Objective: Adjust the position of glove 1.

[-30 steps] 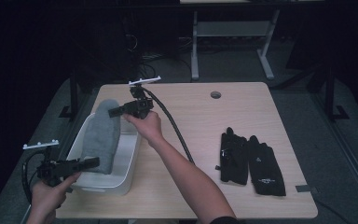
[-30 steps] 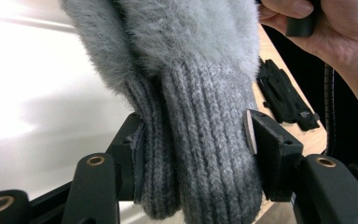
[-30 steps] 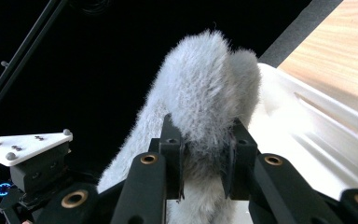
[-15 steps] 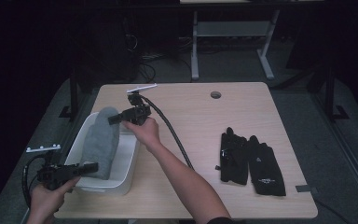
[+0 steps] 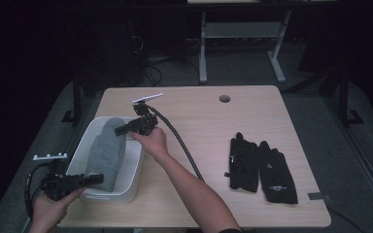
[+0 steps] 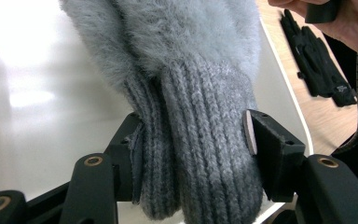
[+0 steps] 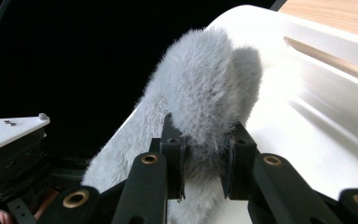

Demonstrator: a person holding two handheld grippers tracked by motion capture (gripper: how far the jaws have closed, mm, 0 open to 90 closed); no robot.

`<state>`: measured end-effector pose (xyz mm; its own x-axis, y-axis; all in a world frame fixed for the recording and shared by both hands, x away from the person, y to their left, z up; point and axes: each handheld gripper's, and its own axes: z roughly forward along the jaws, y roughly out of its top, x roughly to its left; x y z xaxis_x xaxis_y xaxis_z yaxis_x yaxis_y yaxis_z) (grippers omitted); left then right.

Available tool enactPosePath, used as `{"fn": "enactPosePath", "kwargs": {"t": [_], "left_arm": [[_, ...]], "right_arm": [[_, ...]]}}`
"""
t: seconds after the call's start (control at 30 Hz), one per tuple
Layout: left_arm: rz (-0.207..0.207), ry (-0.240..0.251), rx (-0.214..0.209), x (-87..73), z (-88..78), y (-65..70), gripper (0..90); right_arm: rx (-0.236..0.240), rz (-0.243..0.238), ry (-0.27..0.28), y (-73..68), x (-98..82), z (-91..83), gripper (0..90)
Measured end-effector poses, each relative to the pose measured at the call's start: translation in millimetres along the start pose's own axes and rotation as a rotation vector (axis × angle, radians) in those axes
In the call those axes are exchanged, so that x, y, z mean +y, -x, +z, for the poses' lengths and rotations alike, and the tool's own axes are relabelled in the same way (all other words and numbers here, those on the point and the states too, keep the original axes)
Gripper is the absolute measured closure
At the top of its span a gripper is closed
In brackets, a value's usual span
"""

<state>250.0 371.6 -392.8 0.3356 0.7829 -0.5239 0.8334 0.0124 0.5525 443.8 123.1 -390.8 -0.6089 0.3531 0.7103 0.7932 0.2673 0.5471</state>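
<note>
A grey fuzzy mitten [image 5: 106, 150] with a ribbed knit cuff lies lengthwise in a white plastic bin [image 5: 132, 184] at the table's left. My left gripper [image 5: 86, 180] reaches in over the bin's near end. In the left gripper view, my left gripper [image 6: 193, 140] is shut on the mitten's cuff [image 6: 200, 154], with a pad pressing each side. My right gripper [image 5: 120, 129] is at the bin's far end. In the right gripper view, my right gripper [image 7: 203, 156] is shut on the mitten's fluffy tip [image 7: 205, 84].
A pair of black gloves [image 5: 260, 165] lies flat on the wooden table [image 5: 213, 126] to the right of the bin. The right gripper's black cable [image 5: 179, 145] trails across the table beside the person's forearm. A round grommet hole [image 5: 224, 98] is near the far edge.
My right gripper has sunk toward the bin with the mitten's tip in it, so the mitten now lies lower and flatter. The left gripper has kept still on the cuff.
</note>
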Motion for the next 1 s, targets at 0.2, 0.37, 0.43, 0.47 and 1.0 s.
{"fn": "enactPosePath", "kwargs": {"t": [0.2, 0.37, 0.43, 0.47, 1.0], "left_arm": [[0.06, 0.018, 0.055, -0.5, -3.9, 6.0, 31.7], [0.043, 0.022, 0.072, -3.6, -4.1, 4.3, 29.4], [0.042, 0.019, 0.07, -4.9, -4.1, 3.8, 29.3], [0.048, 0.015, 0.074, -5.1, -4.7, 4.0, 29.3], [0.082, 0.067, 0.078, 0.9, -13.9, 14.2, 31.4]], "right_arm": [[-0.015, -0.008, -0.01, 0.1, -1.7, 3.6, 73.8], [-0.043, -0.033, -0.052, -0.2, -5.4, 11.3, 74.3], [-0.04, -0.032, -0.061, 0.5, -5.8, 12.7, 74.4], [-0.042, -0.033, -0.064, 0.3, -5.8, 13.2, 74.5], [-0.079, -0.083, -0.123, -0.5, -8.8, 21.9, 74.6]]}}
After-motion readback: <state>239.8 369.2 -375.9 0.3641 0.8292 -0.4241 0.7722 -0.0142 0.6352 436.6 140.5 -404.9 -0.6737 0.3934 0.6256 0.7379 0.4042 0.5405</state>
